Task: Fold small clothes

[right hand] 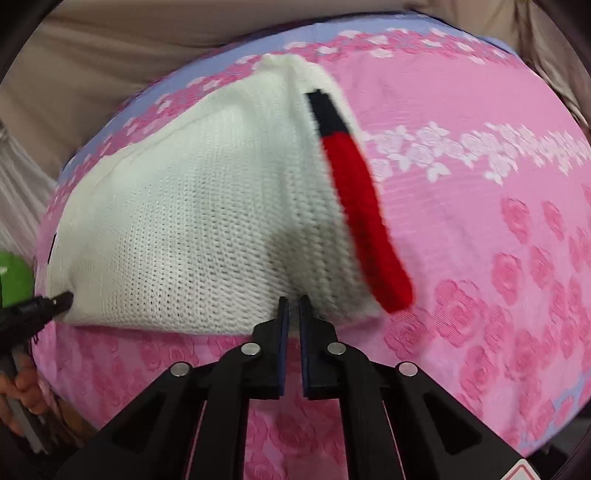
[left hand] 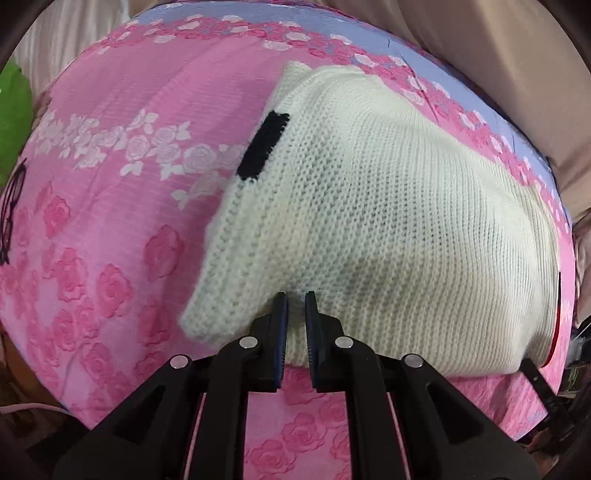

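A small cream knitted garment [left hand: 369, 221] lies on the pink rose-patterned bedspread [left hand: 110, 184]. It has a black patch [left hand: 263, 147] on its left edge. My left gripper [left hand: 296, 295] is shut on the garment's near edge. In the right wrist view the same garment [right hand: 203, 221] shows a black and red band [right hand: 362, 206] along its right edge. My right gripper [right hand: 291, 299] is shut on the garment's near edge. The left gripper's tip [right hand: 62, 299] shows at the garment's left corner.
The bedspread [right hand: 498, 221] has a blue border [left hand: 258, 14] at the far side, with beige fabric [left hand: 498, 55] beyond it. A green object [left hand: 13, 122] and black glasses [left hand: 11, 210] sit at the left edge.
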Demonstrator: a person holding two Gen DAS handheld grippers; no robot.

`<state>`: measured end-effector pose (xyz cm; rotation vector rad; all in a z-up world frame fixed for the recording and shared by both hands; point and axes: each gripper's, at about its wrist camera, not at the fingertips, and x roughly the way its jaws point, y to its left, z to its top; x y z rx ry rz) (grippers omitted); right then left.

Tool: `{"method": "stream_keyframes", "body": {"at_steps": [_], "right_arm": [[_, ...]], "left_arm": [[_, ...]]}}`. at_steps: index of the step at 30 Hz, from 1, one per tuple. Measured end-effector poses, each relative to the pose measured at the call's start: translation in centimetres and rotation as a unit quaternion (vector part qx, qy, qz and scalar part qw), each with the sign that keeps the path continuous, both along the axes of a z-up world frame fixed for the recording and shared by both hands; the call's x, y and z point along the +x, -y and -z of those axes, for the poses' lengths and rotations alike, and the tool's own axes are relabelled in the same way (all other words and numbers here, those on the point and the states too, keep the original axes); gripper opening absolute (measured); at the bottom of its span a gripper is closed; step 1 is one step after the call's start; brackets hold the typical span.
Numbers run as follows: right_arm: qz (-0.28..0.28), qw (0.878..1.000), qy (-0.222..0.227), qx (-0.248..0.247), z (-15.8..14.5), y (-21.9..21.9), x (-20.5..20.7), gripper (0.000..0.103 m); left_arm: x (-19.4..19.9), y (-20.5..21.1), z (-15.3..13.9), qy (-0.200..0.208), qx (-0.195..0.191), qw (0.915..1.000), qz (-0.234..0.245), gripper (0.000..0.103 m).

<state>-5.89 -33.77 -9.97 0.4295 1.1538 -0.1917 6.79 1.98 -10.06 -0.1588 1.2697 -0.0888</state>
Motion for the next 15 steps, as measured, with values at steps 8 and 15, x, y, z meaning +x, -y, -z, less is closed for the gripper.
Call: {"method": "stream_keyframes", "body": {"at_steps": [8, 15], "right_arm": [[0.01, 0.997, -0.011, -0.074, 0.9, 1.4, 0.8, 0.001], [0.019, 0.993, 0.08, -0.083, -5.7, 1.3, 2.6, 0.05]], "left_arm": [[-0.3, 0.5, 0.2, -0.005, 0.022, 0.9998, 0.002, 0.01], [1.6, 0.1, -3.5, 0.048, 0.0, 0.9986, -0.021, 0.033]]}}
